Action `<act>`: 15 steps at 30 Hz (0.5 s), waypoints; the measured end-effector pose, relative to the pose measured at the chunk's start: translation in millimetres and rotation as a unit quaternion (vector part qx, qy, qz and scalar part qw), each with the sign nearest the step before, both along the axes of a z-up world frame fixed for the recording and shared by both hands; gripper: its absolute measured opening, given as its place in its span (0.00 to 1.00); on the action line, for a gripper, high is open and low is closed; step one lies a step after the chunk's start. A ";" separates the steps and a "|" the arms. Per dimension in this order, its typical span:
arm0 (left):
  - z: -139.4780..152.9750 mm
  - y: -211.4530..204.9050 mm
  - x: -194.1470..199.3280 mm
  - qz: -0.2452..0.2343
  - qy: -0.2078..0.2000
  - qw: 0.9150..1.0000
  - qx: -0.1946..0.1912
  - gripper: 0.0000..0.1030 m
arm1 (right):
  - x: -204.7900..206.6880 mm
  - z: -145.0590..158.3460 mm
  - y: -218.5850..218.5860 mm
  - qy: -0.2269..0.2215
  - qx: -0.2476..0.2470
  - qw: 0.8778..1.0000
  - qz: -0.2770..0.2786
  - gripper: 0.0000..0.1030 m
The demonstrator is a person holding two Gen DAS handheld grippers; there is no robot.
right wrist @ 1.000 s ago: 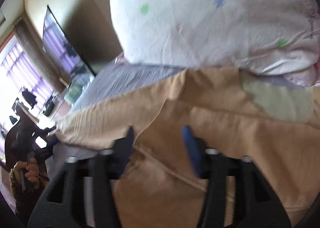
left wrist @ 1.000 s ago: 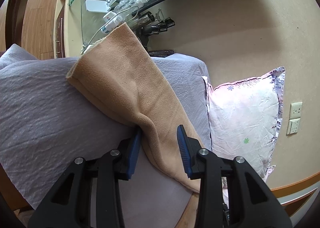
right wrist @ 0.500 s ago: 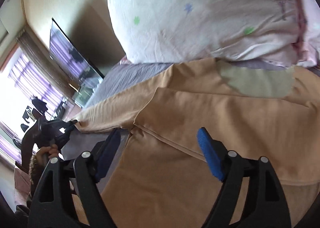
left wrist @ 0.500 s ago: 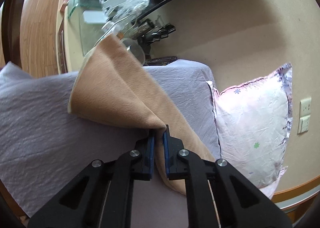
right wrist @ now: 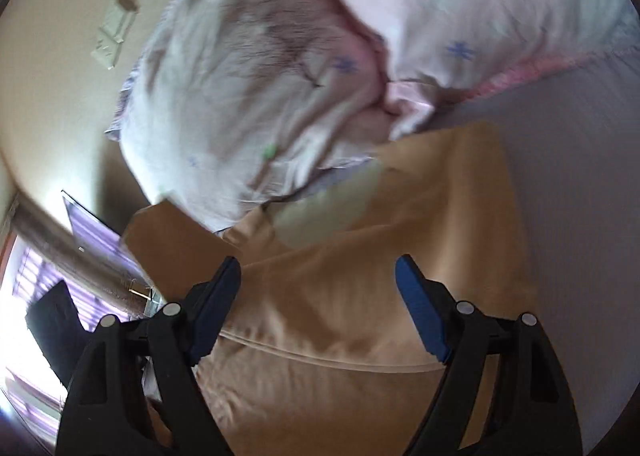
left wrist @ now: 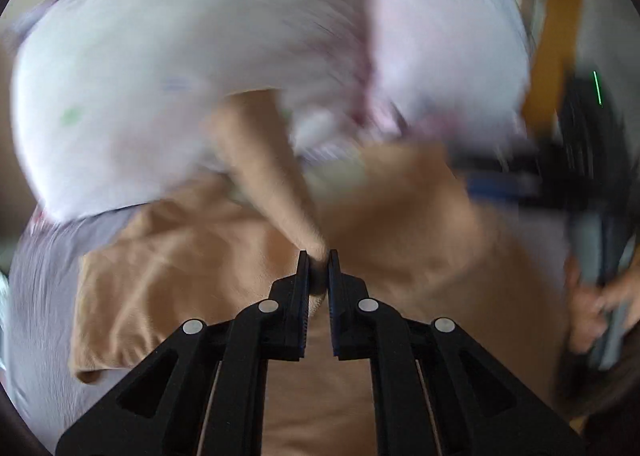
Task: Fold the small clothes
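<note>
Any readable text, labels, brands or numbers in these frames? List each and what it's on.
None readable.
Tan garment: no print or tag text shows.
Pillows: only small flower and star motifs, no lettering.
Wall outlet plate: blurred, no legible marking.
Left wrist view: motion-blurred throughout; the green streak at right is a light, not text.

It was a home bedroom: pillows lay on a lilac bedsheet, with a television far left.
</note>
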State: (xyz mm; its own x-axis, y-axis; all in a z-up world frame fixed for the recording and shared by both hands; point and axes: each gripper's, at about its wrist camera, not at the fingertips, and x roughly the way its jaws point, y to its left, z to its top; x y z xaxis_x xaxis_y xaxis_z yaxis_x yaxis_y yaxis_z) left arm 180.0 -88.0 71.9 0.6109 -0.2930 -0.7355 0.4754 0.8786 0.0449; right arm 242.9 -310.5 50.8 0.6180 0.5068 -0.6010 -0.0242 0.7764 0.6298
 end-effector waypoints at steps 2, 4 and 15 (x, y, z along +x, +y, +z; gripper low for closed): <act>-17.8 -31.0 -17.8 -0.023 -0.012 0.998 0.063 0.11 | -0.3 -7.1 -6.2 0.015 -0.004 1.000 0.001 0.73; -16.9 -26.9 -33.0 -0.033 -0.032 0.997 0.067 0.23 | 3.5 -12.6 -4.6 0.024 -0.015 1.000 0.007 0.70; -10.5 105.3 -83.3 0.058 0.028 0.995 -0.070 0.60 | -3.7 -35.8 42.8 0.064 -0.154 0.983 0.072 0.45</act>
State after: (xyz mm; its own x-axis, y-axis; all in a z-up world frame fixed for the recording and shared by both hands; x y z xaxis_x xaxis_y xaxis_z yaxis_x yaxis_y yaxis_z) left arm 96.7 17.2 61.4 0.6064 -0.3255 -0.7255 0.3691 0.9234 -0.1058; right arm 239.2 -267.7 15.0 0.4620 0.3652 -0.8082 -0.0827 0.9251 0.3707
